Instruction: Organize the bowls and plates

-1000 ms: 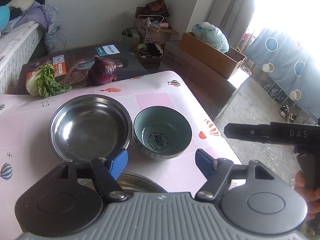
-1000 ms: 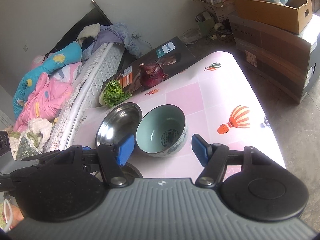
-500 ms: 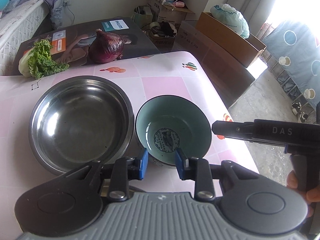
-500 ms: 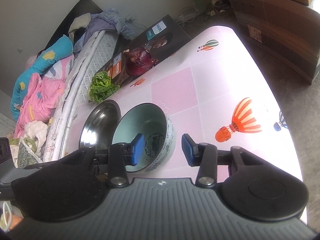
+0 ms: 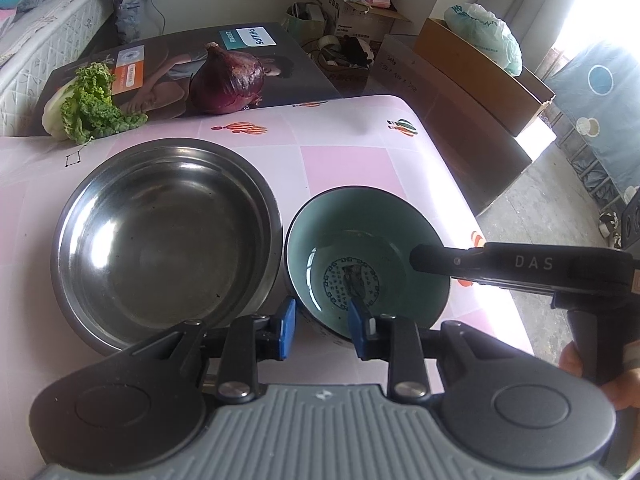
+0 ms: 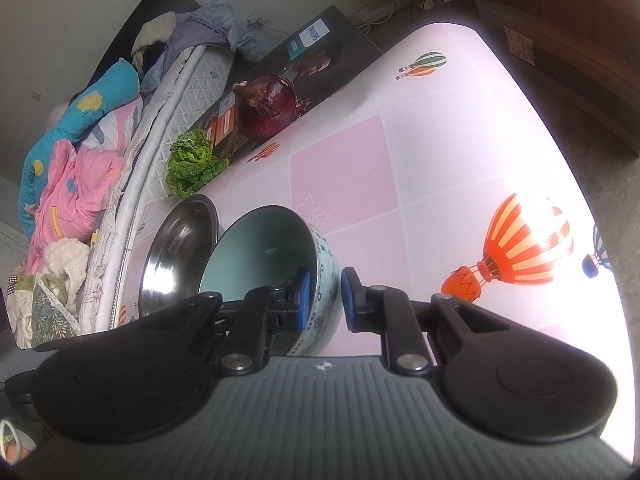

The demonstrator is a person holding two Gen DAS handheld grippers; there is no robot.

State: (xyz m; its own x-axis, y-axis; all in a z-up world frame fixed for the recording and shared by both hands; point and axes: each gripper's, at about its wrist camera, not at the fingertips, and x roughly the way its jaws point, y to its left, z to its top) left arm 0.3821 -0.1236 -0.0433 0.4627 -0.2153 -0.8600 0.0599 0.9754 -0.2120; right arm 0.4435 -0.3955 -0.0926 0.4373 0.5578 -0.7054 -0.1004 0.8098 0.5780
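On the pink balloon-print worktop point(image 5: 352, 160), near its right-hand edge, sits the teal ceramic bowl point(image 5: 372, 240), mouth up, with its rim just beside or touching the rim of the larger steel bowl point(image 5: 168, 240) on its left. Half a second ago both tools stood off with their jaws wider; now each has closed in over the bowl's wall. The left gripper point(image 5: 322, 326) straddles the near rim, one blue pad outside and one inside, the jaws narrowed but with a gap that looks wider than the wall, so I cannot tell whether they grip yet. The right gripper point(image 6: 324, 296) straddles the right side of the rim the same way, its jaws nearly together around the patterned wall; contact looks likely, though the pads' touch is not plainly shown.

By my reading this is the start of a two-handed lift, probably to nest the teal bowl in the steel one.

The bowl is round, so it has no long axis across the worktop; its only axis runs vertically through the dark medallion in its base, and the opening faces straight up, untilted.

Beyond the bowls, a red onion point(image 5: 228, 80) and a leafy green point(image 5: 88, 108) lie at the far edge by a printed box point(image 5: 280, 60).
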